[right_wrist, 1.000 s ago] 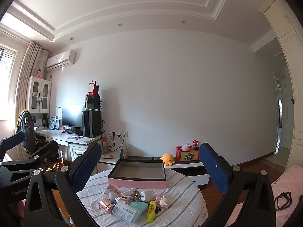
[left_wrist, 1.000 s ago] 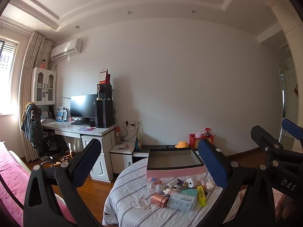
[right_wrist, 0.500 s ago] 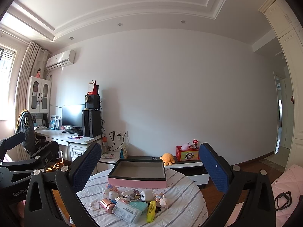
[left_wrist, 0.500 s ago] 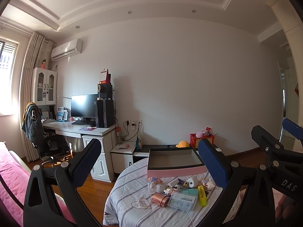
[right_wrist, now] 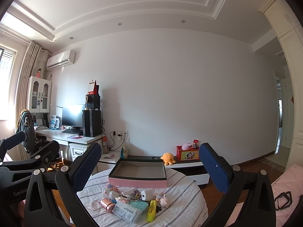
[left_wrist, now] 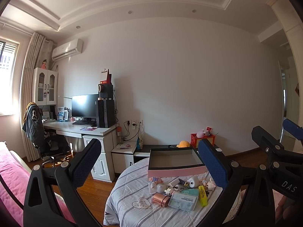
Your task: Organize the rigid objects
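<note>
Two claws, left claw and right claw, both spread wide; orange plush octopus unobstructed only from right.

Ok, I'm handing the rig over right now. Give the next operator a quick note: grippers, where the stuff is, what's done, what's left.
Left gripper: open, empty, above the table.
Right gripper: open, empty, same height.
Pink box: open and empty at the far side of the round table.
Small items lie piled in front of it: yellow highlighter, rose-gold cylinder, floss case, white round gadget, figurines.
Done: nothing boxed.
Left: move every item into the box.
</note>
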Available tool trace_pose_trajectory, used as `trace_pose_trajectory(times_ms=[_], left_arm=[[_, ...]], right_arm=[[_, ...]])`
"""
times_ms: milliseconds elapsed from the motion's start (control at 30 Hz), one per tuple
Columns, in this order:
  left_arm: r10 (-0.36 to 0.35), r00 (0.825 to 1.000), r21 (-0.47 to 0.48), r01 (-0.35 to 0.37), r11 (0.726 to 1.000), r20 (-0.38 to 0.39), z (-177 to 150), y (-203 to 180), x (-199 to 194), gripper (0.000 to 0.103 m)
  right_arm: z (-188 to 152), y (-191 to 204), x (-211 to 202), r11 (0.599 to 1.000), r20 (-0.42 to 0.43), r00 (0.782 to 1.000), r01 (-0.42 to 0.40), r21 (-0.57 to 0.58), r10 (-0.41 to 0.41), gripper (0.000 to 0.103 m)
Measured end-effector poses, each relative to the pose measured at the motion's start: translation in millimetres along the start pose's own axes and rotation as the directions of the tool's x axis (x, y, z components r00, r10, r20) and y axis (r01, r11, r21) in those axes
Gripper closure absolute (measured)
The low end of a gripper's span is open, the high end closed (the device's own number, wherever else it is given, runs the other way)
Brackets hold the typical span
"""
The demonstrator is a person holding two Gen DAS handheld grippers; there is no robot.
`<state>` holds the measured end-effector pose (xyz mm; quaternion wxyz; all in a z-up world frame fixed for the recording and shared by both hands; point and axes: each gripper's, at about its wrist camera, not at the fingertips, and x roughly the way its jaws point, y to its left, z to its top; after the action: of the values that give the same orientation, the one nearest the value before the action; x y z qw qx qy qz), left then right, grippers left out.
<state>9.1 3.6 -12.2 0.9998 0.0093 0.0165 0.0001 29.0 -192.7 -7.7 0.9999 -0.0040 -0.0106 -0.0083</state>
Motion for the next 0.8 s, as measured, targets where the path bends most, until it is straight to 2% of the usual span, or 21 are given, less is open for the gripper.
trace_pose_trajectory(times_ms=[800], left_arm=[[-0.006,1.000,-0.001,0.006,1.000,-0.012,-1.7,-0.2,1.4,0.000]], right_arm=[[-5.7,1.0,5.3,1.000,-0.016,1.000,0.009,-0.003,-0.009,0.000]])
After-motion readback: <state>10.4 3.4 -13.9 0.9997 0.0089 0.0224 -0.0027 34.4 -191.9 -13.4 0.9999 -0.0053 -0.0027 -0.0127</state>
